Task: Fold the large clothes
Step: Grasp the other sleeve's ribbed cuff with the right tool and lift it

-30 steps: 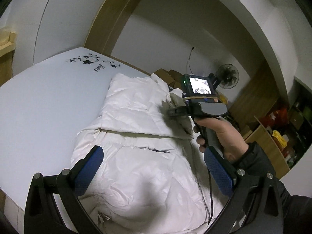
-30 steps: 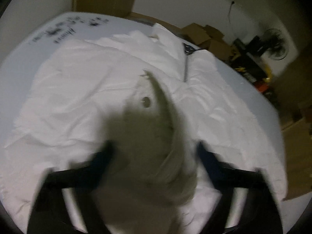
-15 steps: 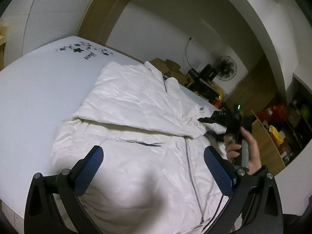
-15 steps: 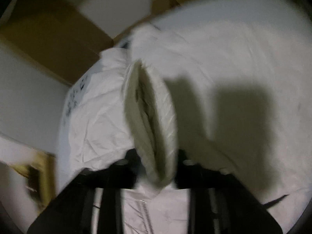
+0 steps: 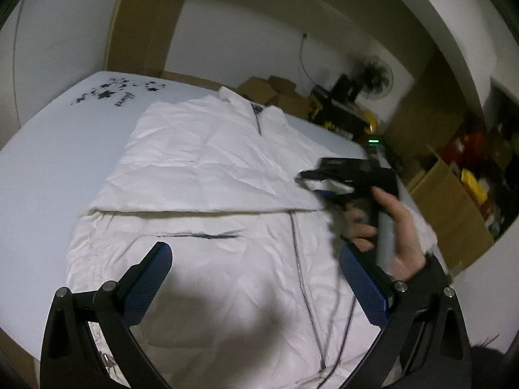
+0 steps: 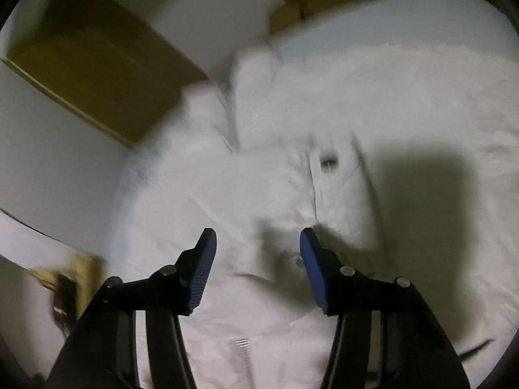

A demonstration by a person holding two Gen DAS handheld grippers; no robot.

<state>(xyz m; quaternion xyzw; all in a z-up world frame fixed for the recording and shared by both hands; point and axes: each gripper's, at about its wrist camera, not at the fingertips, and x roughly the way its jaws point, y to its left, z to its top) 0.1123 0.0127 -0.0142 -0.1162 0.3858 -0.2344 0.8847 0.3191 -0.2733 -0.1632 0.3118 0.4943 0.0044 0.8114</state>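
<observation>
White jacket flat on bed, both grippers w/ fingers apart

A white bed printed with black stars is seen beneath a wooden headboard. Cardboard boxes and a standing fan are ranged along the far wall, with cluttered shelves at right.

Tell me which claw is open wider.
The left claw: its blue pads stand far apart over the white jacket, empty. The right claw is open too, but its pads sit closer together.
</observation>
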